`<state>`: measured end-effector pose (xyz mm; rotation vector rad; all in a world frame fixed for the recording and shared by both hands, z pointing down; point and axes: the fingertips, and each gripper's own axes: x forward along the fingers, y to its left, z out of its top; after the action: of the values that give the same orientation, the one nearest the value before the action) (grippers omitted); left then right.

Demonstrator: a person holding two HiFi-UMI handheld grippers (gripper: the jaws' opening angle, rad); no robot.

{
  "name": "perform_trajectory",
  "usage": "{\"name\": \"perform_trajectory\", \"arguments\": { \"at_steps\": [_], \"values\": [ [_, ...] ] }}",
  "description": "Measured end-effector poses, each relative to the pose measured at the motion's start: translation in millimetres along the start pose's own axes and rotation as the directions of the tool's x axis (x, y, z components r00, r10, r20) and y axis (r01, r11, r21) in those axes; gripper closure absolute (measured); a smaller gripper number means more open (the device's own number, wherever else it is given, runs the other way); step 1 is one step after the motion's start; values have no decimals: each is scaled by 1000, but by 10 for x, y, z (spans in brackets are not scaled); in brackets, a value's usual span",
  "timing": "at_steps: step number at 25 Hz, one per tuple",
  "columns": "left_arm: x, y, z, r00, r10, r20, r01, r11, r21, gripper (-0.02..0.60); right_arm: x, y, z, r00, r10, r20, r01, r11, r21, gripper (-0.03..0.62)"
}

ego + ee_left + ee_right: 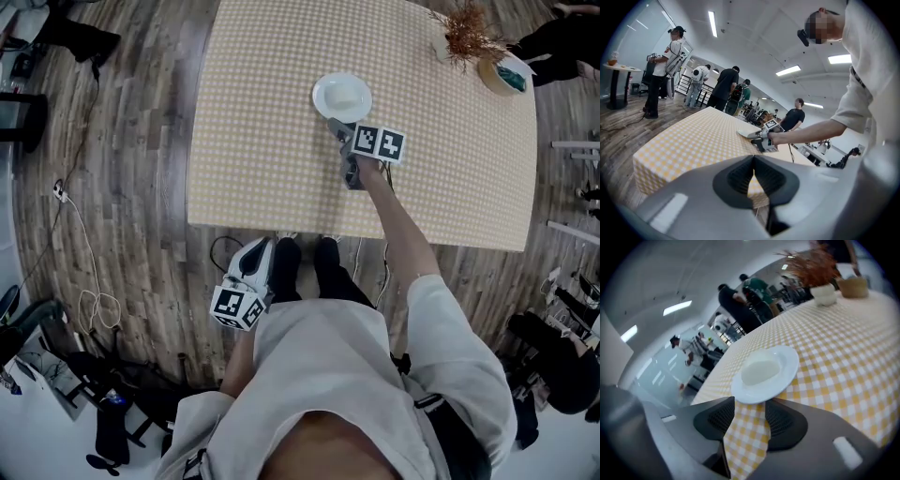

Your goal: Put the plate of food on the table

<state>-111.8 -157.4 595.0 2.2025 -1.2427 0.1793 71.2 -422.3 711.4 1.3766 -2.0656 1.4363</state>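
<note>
A white plate point(342, 97) holding a pale lump of food point(761, 369) rests flat on the yellow-checked table point(262, 141). My right gripper point(339, 128) sits just behind the plate's near rim. In the right gripper view its jaws point(749, 411) stand open, the plate point(765, 373) lying just ahead of the tips with no pad touching it. My left gripper point(253, 251) hangs low beside the person's legs, off the table's front edge. Its jaws point(753, 161) are shut with nothing between them. From the left gripper view, the right gripper point(761, 138) and the plate point(745, 133) show far off.
A white vase of dried plants point(464, 37) and a woven bowl point(502, 75) stand at the table's far right corner. Cables point(94, 300) trail over the wooden floor at left. Several people point(726, 89) stand beyond the table.
</note>
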Motion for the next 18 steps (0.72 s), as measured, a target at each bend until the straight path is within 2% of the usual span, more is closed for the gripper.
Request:
{"name": "perform_trajectory", "arguments": {
  "at_steps": [2, 5, 7, 11, 15, 17, 18],
  "values": [
    [6, -3, 2, 1000, -2, 0, 2, 1000, 0, 572, -5, -3, -49, 995, -85, -44, 75, 980, -186, 399],
    [18, -1, 23, 1000, -7, 3, 7, 1000, 1, 572, 6, 3, -88, 986, -158, -61, 130, 937, -324, 402],
    [13, 2, 33, 1000, -8, 6, 8, 1000, 1, 572, 14, 3, -107, 982, -177, -60, 145, 924, -355, 411],
    [-5, 0, 30, 1000, -10, 7, 10, 1000, 5, 572, -7, -5, -110, 984, -175, -45, 148, 923, -357, 439],
    [-32, -13, 28, 1000, -13, 7, 13, 1000, 9, 572, -92, -117, -174, 973, -230, -33, 201, 902, -382, 512],
    [-38, -37, 30, 1000, -17, 8, 17, 1000, 16, 572, -150, -161, -204, 967, -253, -15, 226, 889, -398, 589],
    [-31, -52, 33, 1000, -20, 8, 20, 1000, 20, 572, -178, -182, -219, 966, -257, -8, 232, 884, -405, 594]
  ]
}}
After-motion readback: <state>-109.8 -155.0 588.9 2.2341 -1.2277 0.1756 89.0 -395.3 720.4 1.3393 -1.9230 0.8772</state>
